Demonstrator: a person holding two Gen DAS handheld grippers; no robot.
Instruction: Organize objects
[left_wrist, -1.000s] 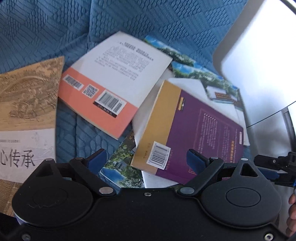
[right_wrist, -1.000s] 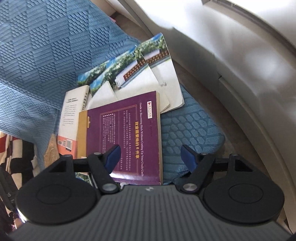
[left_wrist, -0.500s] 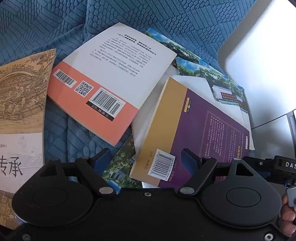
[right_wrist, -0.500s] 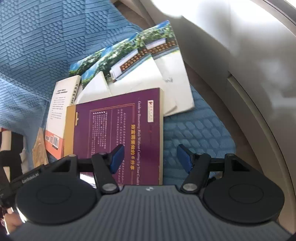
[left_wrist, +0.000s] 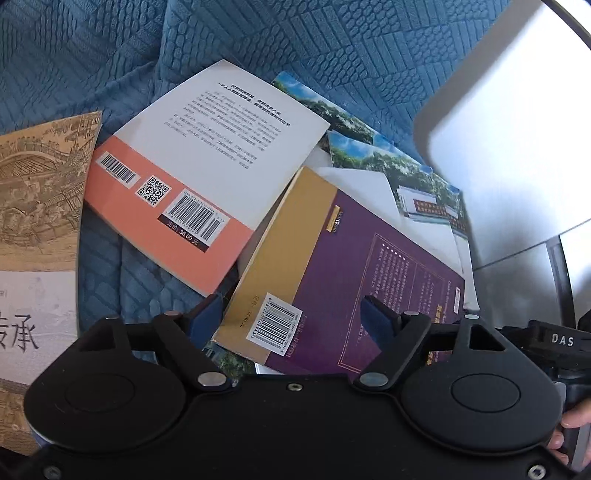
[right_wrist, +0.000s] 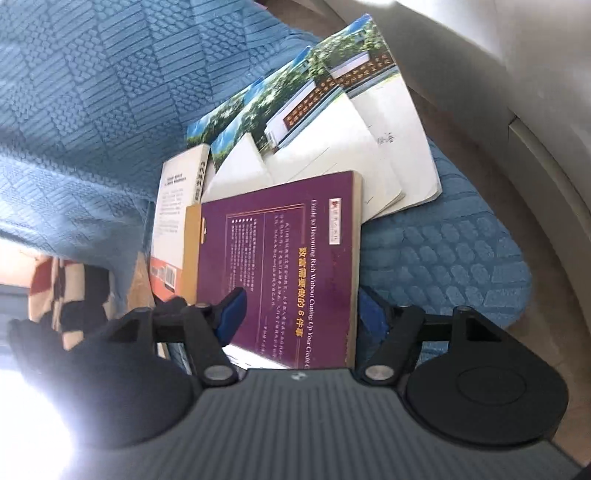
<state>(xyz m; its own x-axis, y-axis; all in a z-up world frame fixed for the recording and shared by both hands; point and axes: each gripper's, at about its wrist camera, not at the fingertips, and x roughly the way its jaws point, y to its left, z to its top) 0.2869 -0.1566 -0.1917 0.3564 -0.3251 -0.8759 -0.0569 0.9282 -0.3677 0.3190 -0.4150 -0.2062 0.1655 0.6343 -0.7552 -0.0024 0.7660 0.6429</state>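
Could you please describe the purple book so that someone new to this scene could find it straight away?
Find the blue quilted cover strewn with books. The purple book lies on top of the pile, beside the orange-and-white book and over white booklets with tree photos. Only it has a purple cover with a gold band.

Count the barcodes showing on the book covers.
3. Two are on the orange-and-white book: a small one near its left corner and a large one beside the price. One is on the purple book. Face-down covers may hide more.
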